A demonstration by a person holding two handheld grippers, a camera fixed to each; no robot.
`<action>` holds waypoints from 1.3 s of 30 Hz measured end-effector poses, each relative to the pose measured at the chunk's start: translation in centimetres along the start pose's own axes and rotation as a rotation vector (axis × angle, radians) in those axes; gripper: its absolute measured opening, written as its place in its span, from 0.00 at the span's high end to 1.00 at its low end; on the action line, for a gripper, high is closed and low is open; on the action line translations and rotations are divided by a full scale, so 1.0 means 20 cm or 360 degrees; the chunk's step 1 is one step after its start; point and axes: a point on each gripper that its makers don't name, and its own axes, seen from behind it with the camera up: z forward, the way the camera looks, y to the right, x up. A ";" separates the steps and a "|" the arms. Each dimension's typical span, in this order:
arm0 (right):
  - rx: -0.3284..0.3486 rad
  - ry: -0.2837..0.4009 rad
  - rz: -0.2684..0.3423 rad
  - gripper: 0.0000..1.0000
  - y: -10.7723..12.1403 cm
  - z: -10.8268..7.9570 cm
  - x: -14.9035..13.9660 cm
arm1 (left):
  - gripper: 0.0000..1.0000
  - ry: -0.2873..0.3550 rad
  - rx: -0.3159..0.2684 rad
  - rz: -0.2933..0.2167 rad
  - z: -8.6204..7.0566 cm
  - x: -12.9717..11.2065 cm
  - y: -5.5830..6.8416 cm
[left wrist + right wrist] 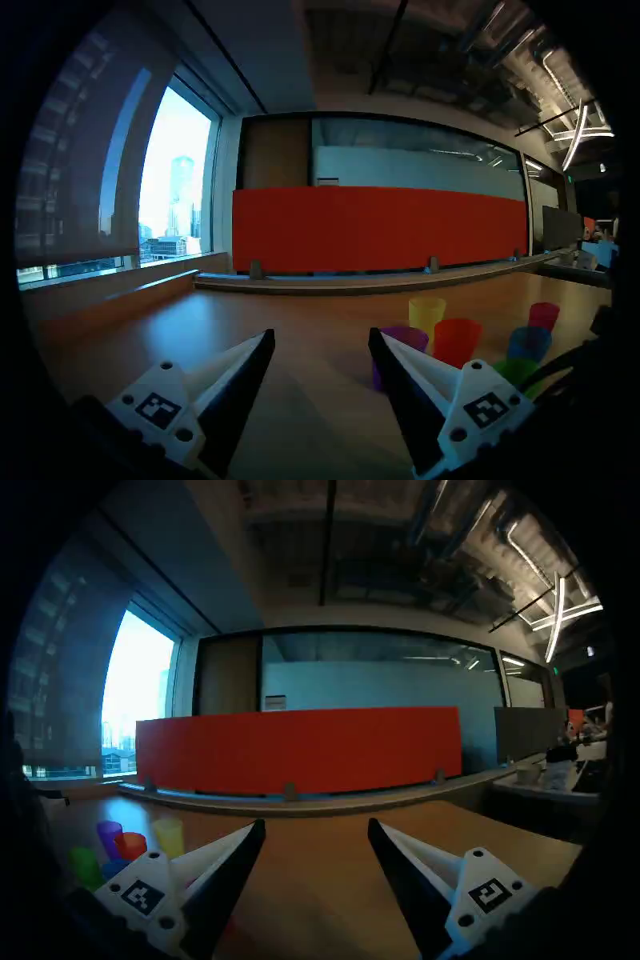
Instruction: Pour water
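Six small plastic cups stand upright in a loose cluster on the light brown wooden table. A yellow cup and a pink cup are at the back, with an orange cup and a blue cup just in front of them. A purple cup is half hidden behind a finger, and a green cup stands nearest the camera. In the left gripper view the cluster sits ahead and to the right of the left tongs, whose white-and-black fingers are spread wide with nothing between them. The right-hand finger overlaps the purple cup, and I cannot tell whether they touch. In the right gripper view the cups lie low at the far left, beyond the left-hand finger of the right tongs, which are likewise spread apart over bare table and pinch nothing. Each finger carries a square black-and-white marker. Along the table's far edge runs a long orange-red partition panel with glass above it. A bright window showing city towers is to the left, and light strips cross the dark ceiling.
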 end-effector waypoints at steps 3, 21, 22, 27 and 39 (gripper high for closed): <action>-0.0006 -0.0015 -0.0009 0.01 0.01 0.01 -0.05 | 0.13 0.0000 0.0000 0.0000 0.00 0.00 0.00; -0.0013 -0.0130 -0.0077 0.01 0.02 0.05 -0.24 | 0.13 0.0000 0.0000 0.0000 0.00 0.00 0.00; -0.0014 -0.0135 -0.0074 0.01 0.02 0.05 -0.24 | 0.13 0.0000 0.0000 0.0000 0.00 0.00 0.00; -0.0024 -0.0159 -0.0065 0.01 0.03 0.05 -0.25 | 0.13 0.0000 0.0000 0.0000 0.00 0.00 0.00; -0.0014 -0.0161 -0.0060 0.01 0.04 0.04 -0.25 | 0.13 0.0000 0.0000 0.0000 0.00 0.00 0.00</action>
